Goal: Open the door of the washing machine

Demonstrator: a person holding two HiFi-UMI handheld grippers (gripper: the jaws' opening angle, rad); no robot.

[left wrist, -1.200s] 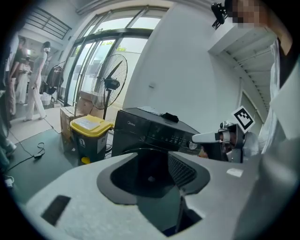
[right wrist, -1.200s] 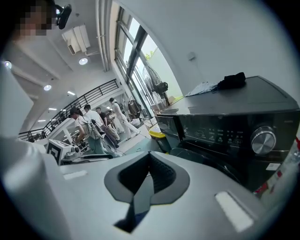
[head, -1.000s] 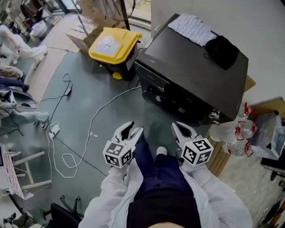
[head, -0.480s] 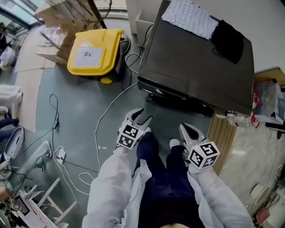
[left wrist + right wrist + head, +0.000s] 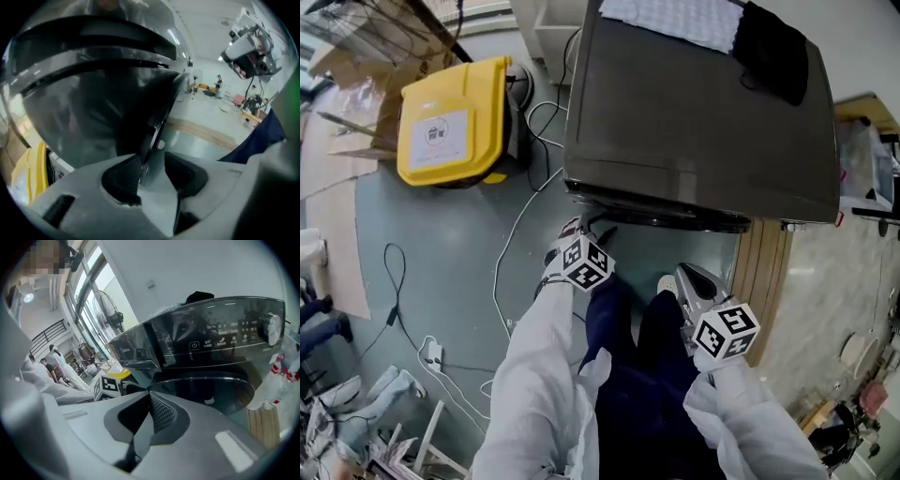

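The dark grey washing machine (image 5: 694,103) fills the upper middle of the head view; its round door (image 5: 656,217) barely shows under the front overhang. My left gripper (image 5: 586,230) reaches the door's left side. In the left gripper view the door's rim (image 5: 157,126) runs between the jaws of the left gripper (image 5: 152,161), which are closing; a gap still shows beside the right pad. My right gripper (image 5: 689,277) hangs lower, off the machine, its pads together with nothing between them. The right gripper view shows the right gripper (image 5: 149,401), the control panel (image 5: 220,338) and the door (image 5: 206,390).
A yellow-lidded bin (image 5: 450,127) stands left of the machine, with cardboard (image 5: 356,84) beyond it. White cables (image 5: 502,262) trail over the grey floor. A white cloth (image 5: 675,19) and a black item (image 5: 773,47) lie on the machine. A slatted wooden board (image 5: 764,281) stands at the right.
Both grippers came down and closer to the machine's front. The left one rolled and went to the door's rim. The head view tilted over the machine.
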